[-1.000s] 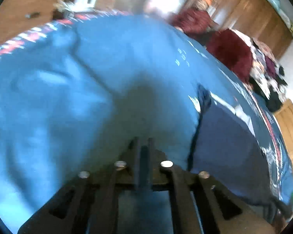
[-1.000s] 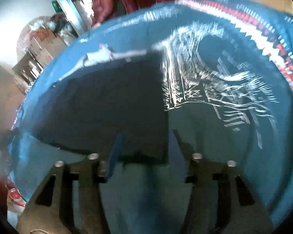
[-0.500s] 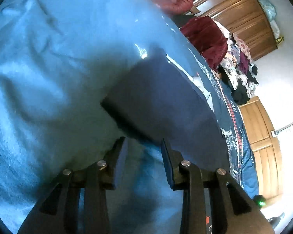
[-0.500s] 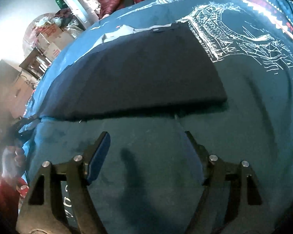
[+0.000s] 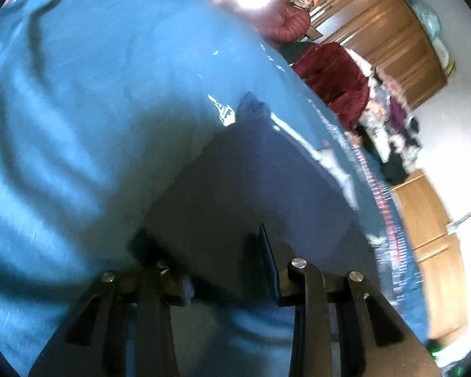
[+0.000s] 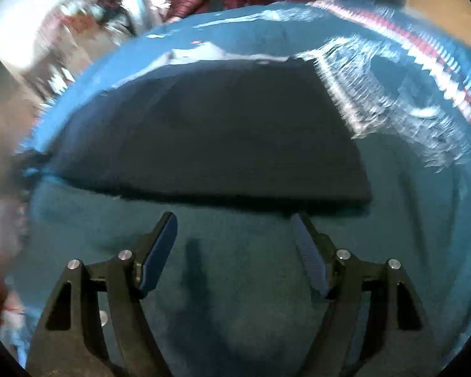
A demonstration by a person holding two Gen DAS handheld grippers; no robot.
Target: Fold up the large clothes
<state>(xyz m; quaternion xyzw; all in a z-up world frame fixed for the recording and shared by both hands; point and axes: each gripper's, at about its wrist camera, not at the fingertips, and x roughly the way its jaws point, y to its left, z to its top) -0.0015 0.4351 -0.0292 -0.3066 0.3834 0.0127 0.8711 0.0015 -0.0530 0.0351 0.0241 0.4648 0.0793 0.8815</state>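
A dark folded cloth (image 6: 210,132) lies flat on a big blue blanket (image 6: 251,282). The right gripper (image 6: 234,245) is wide open and holds nothing. It sits just in front of the cloth's near edge, which runs side to side across its view. The left gripper (image 5: 204,251) is open too and is closer: its fingers stand on either side of a corner of the cloth (image 5: 241,188), though I cannot tell if they touch it. So the left one looks ready to pinch first.
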